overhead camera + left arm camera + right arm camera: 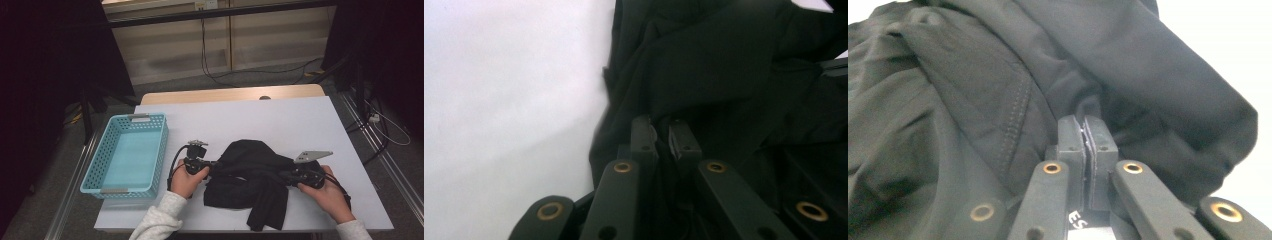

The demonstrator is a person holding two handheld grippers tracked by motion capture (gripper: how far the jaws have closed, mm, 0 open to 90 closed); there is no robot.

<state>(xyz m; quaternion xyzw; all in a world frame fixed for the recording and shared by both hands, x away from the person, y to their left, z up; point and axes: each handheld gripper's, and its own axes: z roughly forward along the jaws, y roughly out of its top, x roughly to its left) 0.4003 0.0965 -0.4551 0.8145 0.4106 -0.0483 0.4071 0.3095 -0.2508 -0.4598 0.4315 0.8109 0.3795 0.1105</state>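
- A black garment (250, 177) lay crumpled at the lower centre of the high view, on the white surface (280, 120), well right of the blue basket (127, 152), which held nothing.
- The work looked barely begun: the cloth was bunched and unfolded, one part trailing toward the near edge, and nothing had gone into the basket.
- The left gripper (212, 165) gripped the garment's left edge; in the left gripper view its fingers (644, 135) had all but met, with a fold of dark cloth between them.
- The right gripper (285, 175) held the right edge; in the right gripper view its fingers (1070, 132) were pressed together on a thin layer of cloth near a stitched seam (1015, 120).
- Spreading or folding the garment appeared still to be done.
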